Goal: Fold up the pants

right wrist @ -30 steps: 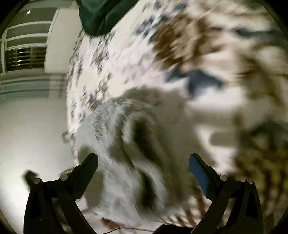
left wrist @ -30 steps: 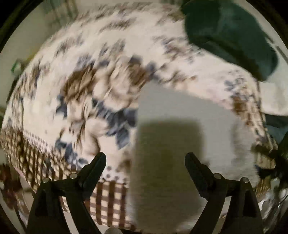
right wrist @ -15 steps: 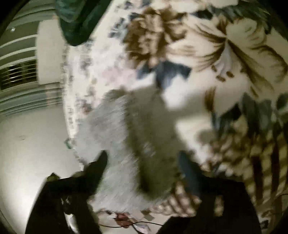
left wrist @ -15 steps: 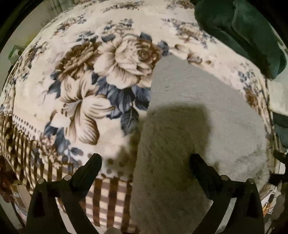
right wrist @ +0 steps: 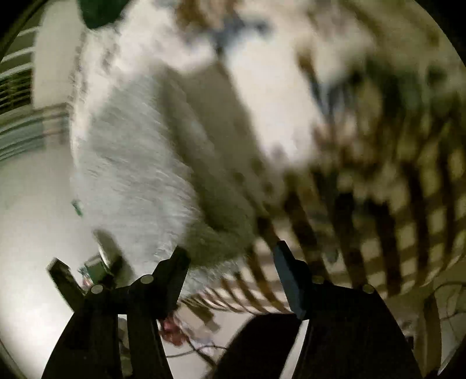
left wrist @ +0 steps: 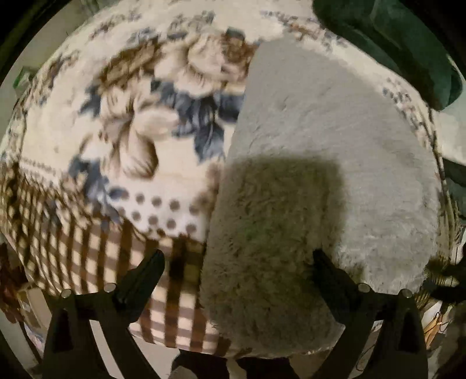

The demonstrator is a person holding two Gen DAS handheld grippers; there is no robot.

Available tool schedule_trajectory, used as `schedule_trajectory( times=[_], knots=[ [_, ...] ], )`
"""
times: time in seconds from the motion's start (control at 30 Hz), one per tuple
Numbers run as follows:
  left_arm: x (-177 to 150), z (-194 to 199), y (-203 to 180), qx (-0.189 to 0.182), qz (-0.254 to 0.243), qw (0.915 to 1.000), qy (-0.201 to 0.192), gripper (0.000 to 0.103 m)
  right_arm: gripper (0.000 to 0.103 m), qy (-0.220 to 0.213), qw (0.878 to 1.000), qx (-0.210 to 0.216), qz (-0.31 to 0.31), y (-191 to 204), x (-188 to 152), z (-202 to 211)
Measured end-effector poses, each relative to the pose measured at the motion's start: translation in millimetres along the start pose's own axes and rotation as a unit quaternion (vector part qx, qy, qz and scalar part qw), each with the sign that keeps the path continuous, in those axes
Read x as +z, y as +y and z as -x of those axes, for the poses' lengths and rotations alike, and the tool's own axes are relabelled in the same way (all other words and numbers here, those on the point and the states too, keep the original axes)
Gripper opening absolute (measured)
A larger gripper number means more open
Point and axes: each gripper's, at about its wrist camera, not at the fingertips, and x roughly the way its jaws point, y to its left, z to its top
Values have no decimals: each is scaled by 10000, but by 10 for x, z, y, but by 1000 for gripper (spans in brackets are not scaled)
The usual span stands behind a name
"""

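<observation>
The fluffy grey pants [left wrist: 335, 163] lie flat on a floral blanket [left wrist: 139, 122], their near end reaching the bed's front edge. My left gripper [left wrist: 237, 259] is open, its jaws wide apart over the pants' near end, holding nothing. In the right wrist view, which is blurred, the pants [right wrist: 139, 163] run from upper middle down to the lower left. My right gripper [right wrist: 230, 253] is open just past the pants' near end, by the blanket's checked border, with nothing between its jaws.
A dark green cushion [left wrist: 390, 40] lies at the far right of the bed; it also shows in the right wrist view [right wrist: 99, 11]. The blanket's brown checked border [left wrist: 96, 256] hangs over the front edge. A pale floor [right wrist: 32, 221] and wall vents [right wrist: 17, 84] lie beyond the bed.
Both grippers have pulled back toward the bed's front edge. The right gripper has swung off the pants toward the checked border. The pants stay flat.
</observation>
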Motion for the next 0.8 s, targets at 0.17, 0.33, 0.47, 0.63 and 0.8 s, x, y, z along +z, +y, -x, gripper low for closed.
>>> schedule_trajectory(
  times=[0.17, 0.33, 0.47, 0.63, 0.8],
  knots=[
    [285, 292, 74, -279, 234, 9989, -300, 101, 86, -552, 9961, 671, 131, 364, 573, 173],
    [701, 320, 164, -469, 597, 9957, -536, 101, 42, -257, 9960, 823, 215, 535, 1099, -234],
    [989, 199, 136, -536, 646, 9950, -546, 101, 31, -966, 9883, 649, 985, 859, 1062, -50],
    [1088, -71, 38, -383, 481, 9978, -227, 101, 31, -995, 9899, -4, 1005, 763, 1128, -103],
    [901, 37, 120, -1050, 668, 9921, -166, 101, 101, -481, 9952, 410, 751, 355, 883, -3]
  ],
)
